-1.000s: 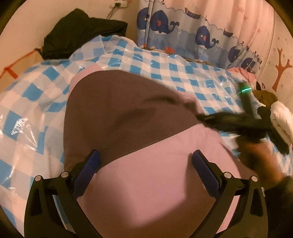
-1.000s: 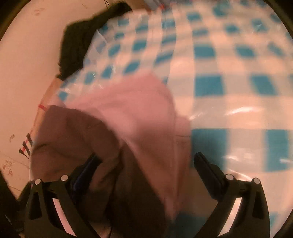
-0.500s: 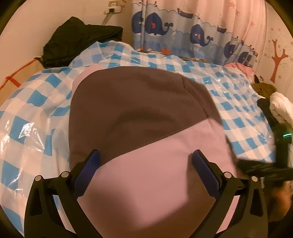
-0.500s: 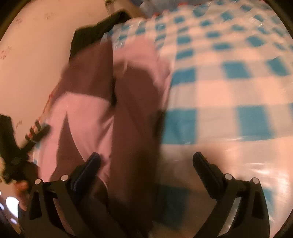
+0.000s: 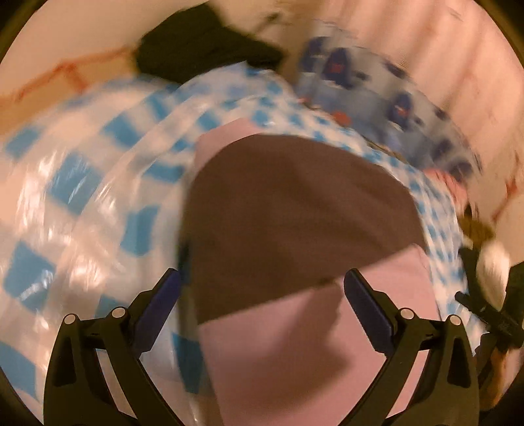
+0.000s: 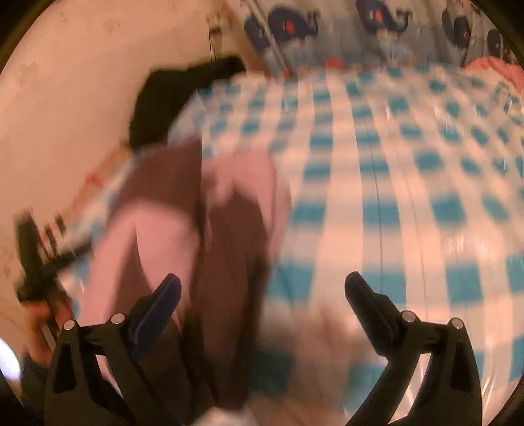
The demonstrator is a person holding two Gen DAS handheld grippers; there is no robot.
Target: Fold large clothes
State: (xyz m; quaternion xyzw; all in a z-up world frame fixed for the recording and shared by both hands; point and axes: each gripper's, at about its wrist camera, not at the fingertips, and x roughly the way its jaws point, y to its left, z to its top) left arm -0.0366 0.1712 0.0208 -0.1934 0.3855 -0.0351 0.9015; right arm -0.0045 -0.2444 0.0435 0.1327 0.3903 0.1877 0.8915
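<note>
Both views have swung since half a second ago, and the brown-and-pink garment point(image 5: 294, 229) now sits right of centre under the left gripper point(image 5: 262, 301) instead of squarely between its fingers. That gripper's jaws stand wide apart, holding nothing, above the garment's near pink panel. The right gripper point(image 6: 262, 304) is spread just as wide and empty, over the blue-checked sheet point(image 6: 393, 196), with the garment point(image 6: 213, 229) lying folded just to its left. At the left edge of the right view a hand point(image 6: 42, 321) holds the other gripper's dark frame. Farther off, a black garment point(image 5: 203, 46) lies heaped at the sheet's far corner against the wall. Beyond it hangs a whale-print curtain point(image 6: 376, 23). Everything is motion-blurred.
</note>
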